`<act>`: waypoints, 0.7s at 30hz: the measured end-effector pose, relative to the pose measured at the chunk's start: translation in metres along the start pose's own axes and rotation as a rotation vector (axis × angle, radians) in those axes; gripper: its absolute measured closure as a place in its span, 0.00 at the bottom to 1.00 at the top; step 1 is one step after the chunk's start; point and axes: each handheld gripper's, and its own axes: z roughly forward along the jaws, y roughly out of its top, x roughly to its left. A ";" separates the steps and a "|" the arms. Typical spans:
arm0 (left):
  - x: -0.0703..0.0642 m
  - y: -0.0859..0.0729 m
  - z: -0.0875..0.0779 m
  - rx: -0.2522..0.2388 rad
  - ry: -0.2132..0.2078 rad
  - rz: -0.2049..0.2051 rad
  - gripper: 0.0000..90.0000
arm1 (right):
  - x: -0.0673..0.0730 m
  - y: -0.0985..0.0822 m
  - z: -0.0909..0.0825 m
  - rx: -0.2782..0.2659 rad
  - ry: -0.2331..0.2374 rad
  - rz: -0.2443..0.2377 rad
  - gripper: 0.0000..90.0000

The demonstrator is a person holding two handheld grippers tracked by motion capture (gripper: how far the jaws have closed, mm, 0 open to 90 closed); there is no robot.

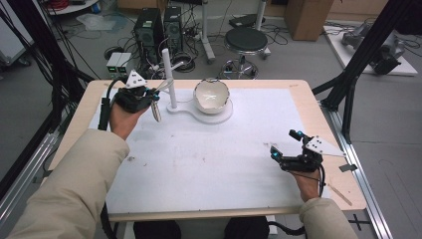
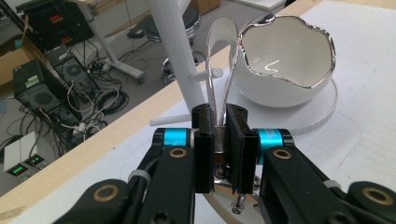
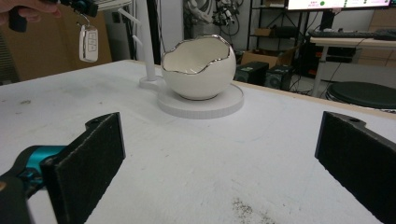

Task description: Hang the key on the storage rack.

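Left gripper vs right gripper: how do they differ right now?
The left gripper is shut on a car key by its metal ring; the right gripper is open and holds nothing. The left gripper is beside the white stand and bowl; the right gripper sits at the table's near right side. Both are hand-held, with black jaws.
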 end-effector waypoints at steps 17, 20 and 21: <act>0.003 -0.006 0.012 0.042 0.003 -0.003 0.91 | 0.003 -0.016 0.003 -0.004 -0.021 -0.009 0.01; 0.003 -0.006 0.014 0.046 0.006 0.003 0.91 | 0.003 -0.019 0.003 -0.003 -0.027 0.001 0.01; 0.003 -0.007 0.015 0.048 0.009 0.004 0.91 | 0.003 -0.020 0.003 -0.004 -0.030 0.000 0.01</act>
